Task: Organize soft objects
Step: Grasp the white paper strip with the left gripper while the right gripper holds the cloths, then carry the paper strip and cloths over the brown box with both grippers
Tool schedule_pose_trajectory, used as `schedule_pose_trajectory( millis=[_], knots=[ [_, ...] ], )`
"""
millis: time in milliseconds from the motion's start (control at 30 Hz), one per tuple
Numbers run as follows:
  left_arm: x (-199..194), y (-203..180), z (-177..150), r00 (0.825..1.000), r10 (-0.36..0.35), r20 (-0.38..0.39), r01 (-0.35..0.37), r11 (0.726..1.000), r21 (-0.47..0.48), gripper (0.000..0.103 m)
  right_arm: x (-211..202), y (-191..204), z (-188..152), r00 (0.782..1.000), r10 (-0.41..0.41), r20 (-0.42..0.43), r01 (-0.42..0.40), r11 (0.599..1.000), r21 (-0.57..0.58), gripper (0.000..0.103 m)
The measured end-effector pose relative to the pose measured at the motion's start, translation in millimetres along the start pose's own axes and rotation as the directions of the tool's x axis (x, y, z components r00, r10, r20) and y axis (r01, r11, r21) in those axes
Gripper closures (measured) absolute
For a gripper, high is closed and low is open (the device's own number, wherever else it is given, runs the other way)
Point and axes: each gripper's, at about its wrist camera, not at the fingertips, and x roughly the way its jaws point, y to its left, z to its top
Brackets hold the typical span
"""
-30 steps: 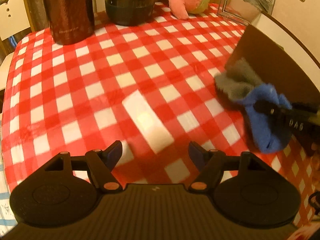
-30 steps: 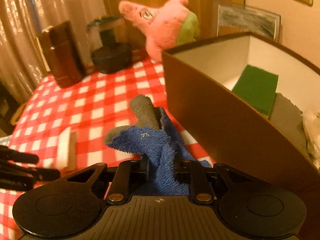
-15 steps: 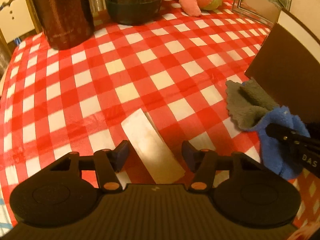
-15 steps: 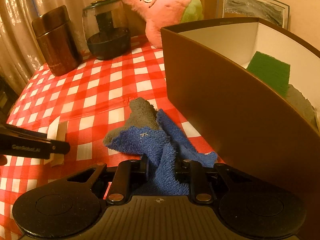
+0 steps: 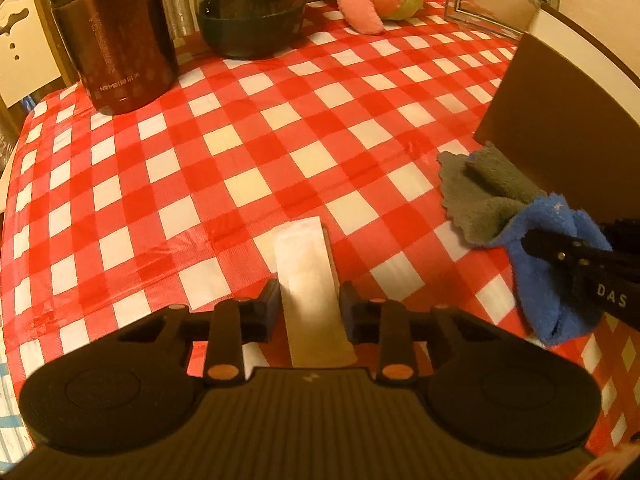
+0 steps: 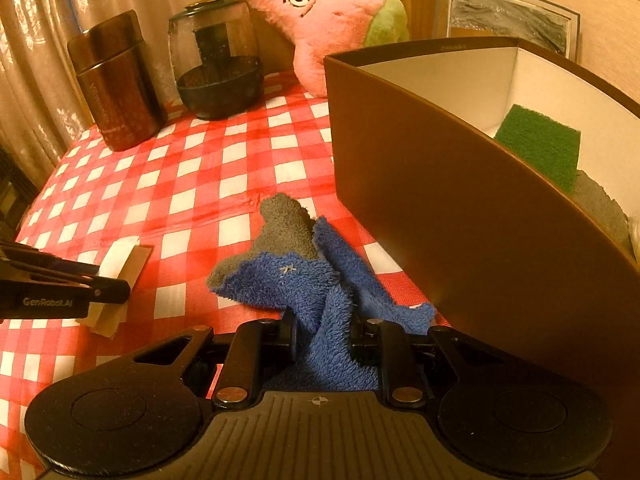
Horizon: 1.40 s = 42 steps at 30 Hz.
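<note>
A white sponge block [image 5: 304,256] lies on the red checked tablecloth [image 5: 240,152]. My left gripper [image 5: 310,304] straddles its near end; its jaws are closing and the blue pads [image 5: 272,304] touch the sponge's sides. The right wrist view shows the same sponge [image 6: 120,256] at the left. My right gripper [image 6: 324,336] is shut on a blue and grey fluffy cloth [image 6: 288,280], whose free end rests on the table beside the brown box [image 6: 420,184]. From the left wrist view, this cloth [image 5: 548,240] lies at the right.
The box has white inner walls and holds a green scouring pad [image 6: 540,144] and a grey cloth [image 6: 600,208]. At the back stand a pink plush star [image 6: 328,16], a brown canister [image 6: 112,80], a glass jar [image 6: 216,60] and a framed picture [image 6: 508,12].
My left gripper has moved over the white sponge and its jaws have narrowed from wide open until they meet its sides. The right gripper has kept its hold on the cloth.
</note>
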Motion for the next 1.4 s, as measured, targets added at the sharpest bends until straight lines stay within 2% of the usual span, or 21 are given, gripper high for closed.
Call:
schedule_pose_trajectory(
  millis=[333,533,633,700,1100,1400],
  knots=[
    [-16.6,-5.8,-17.4,0.999,-0.04,-0.006,0.04,0.998,0.038,0.076,-10.6,-2.0,-6.9,1.0,0.021,-0.018,-0.02,1.0,0.006,0.083],
    [-6.6,-7.3,-20.9,0.998,-0.041,-0.056,0.042,0.999,0.012,0.072,-13.0,-1.6,-9.5,1.0,0.018,-0.023,-0.018,1.0,0.006,0.083],
    [-6.6,-9.2,-21.1,0.998,-0.044,-0.051,0.045,0.999,0.016,0.072,-14.1,-2.4,-9.7,1.0,0.019,-0.024,-0.019,1.0,0.005,0.083],
    [-7.1,-8.9,-20.8,0.997,-0.052,-0.051,0.053,0.998,0.016,0.077,-14.4,-2.7,-9.5,1.0,0.019,-0.025,-0.019,1.0,0.01,0.083],
    [-26.0,-13.5,-18.7,0.999,-0.045,-0.011,0.046,0.998,0.051,0.077,-26.6,-6.5,-12.5,0.999,0.034,-0.015,-0.034,0.999,0.018,0.083],
    [-58.7,-16.2,-14.3,0.997,-0.049,0.051,0.045,0.997,0.068,0.077,-51.6,-5.9,-14.0,0.999,0.044,0.017,-0.044,0.999,0.031,0.083]
  ],
)
